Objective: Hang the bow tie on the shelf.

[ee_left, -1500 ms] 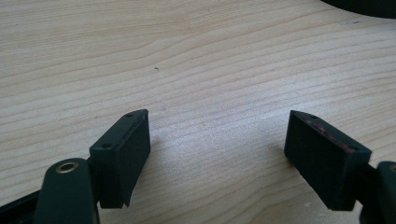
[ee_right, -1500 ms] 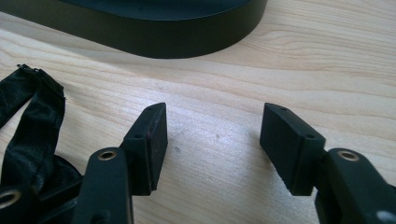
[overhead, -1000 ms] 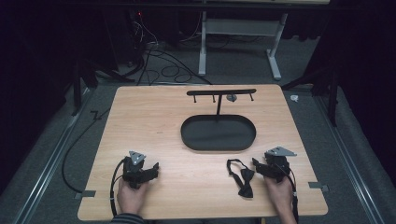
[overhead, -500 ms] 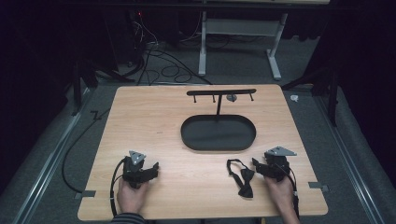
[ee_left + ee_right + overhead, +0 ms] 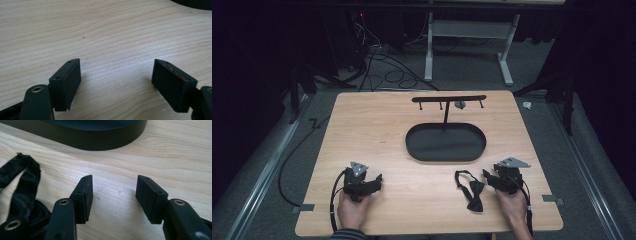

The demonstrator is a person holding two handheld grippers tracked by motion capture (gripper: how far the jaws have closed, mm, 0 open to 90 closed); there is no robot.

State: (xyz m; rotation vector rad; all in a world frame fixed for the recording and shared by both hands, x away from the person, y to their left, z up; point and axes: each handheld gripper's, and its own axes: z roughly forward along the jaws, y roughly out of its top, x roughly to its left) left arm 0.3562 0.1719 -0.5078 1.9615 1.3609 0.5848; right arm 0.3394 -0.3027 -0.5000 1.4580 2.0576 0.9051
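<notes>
A black bow tie [image 5: 473, 192] with its strap lies flat on the wooden table [image 5: 377, 130], near the front right. My right gripper [image 5: 486, 176] rests on the table just right of it, held by a hand. In the right gripper view the jaws [image 5: 113, 192] stand apart over bare wood and have just been closing a little, with nothing between them; the bow tie [image 5: 22, 192] lies to their left. My left gripper [image 5: 377, 181] rests at the front left, and in the left gripper view it is open [image 5: 116, 72] over bare wood.
A black oval base [image 5: 446, 142] with a post and a hook bar [image 5: 448, 98] stands at mid-table; a small grey thing [image 5: 459, 104] hangs from the bar. The base's rim [image 5: 87, 137] lies just beyond the right jaws. Cables [image 5: 382, 60] run on the floor behind.
</notes>
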